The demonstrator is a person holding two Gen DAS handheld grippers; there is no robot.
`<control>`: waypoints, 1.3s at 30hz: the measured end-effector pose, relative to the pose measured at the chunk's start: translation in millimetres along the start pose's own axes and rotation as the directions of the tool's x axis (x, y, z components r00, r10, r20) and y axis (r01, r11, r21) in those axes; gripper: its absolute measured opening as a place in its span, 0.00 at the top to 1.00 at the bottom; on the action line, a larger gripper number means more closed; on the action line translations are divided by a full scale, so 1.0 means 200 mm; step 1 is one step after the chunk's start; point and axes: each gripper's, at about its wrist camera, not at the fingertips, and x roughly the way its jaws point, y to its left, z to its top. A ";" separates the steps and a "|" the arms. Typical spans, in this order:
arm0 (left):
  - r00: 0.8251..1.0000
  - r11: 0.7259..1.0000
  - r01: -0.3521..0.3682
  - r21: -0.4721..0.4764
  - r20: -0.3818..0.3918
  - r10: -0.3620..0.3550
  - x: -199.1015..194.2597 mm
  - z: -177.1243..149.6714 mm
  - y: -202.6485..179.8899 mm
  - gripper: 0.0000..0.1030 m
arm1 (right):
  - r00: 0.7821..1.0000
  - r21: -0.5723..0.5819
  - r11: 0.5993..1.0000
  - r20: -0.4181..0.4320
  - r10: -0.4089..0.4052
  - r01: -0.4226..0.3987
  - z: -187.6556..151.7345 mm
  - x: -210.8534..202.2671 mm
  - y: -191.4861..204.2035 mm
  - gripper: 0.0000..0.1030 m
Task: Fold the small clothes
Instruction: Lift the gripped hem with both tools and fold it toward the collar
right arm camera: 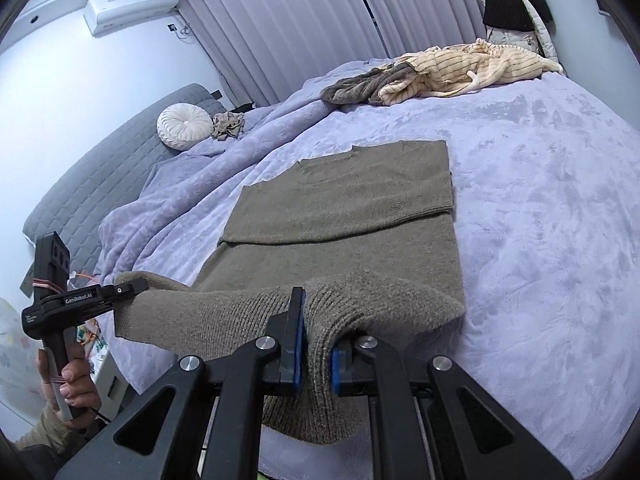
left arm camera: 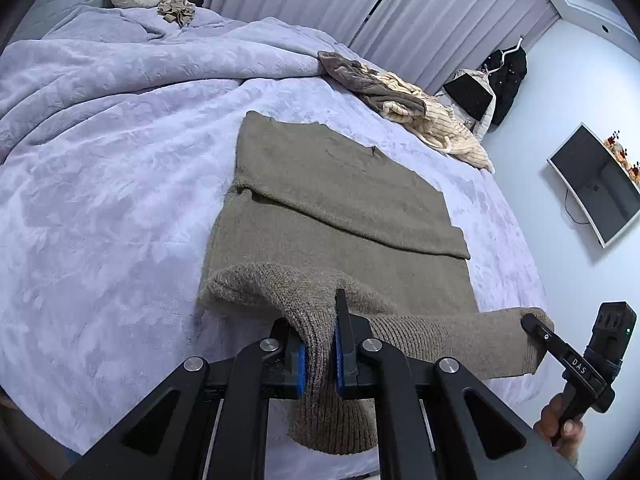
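Note:
An olive-brown knit sweater [left arm camera: 340, 200] lies flat on the lilac bed, its sleeves folded across the chest; it also shows in the right wrist view [right arm camera: 352, 216]. My left gripper [left arm camera: 318, 344] is shut on the left corner of the ribbed bottom hem and lifts it off the bed. My right gripper [right arm camera: 318, 344] is shut on the right corner of the same hem, also lifted. The hem stretches between them. The right gripper shows at the lower right of the left wrist view [left arm camera: 536, 326], and the left gripper shows at the lower left of the right wrist view [right arm camera: 134, 288].
A lilac fleece blanket [left arm camera: 120, 160] covers the bed. A pile of grey and cream striped clothes [left arm camera: 408, 100] lies at the far edge [right arm camera: 440, 72]. A round white cushion [right arm camera: 184, 126] and a small beige cloth [right arm camera: 228, 124] sit by the headboard. A wall television [left arm camera: 596, 184] hangs to the right.

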 end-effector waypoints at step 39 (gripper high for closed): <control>0.966 0.966 -0.252 0.060 -0.053 0.255 0.31 0.34 -0.09 0.89 | 0.978 -0.041 0.979 -0.056 -0.200 0.198 0.36 0.35 0.08 0.90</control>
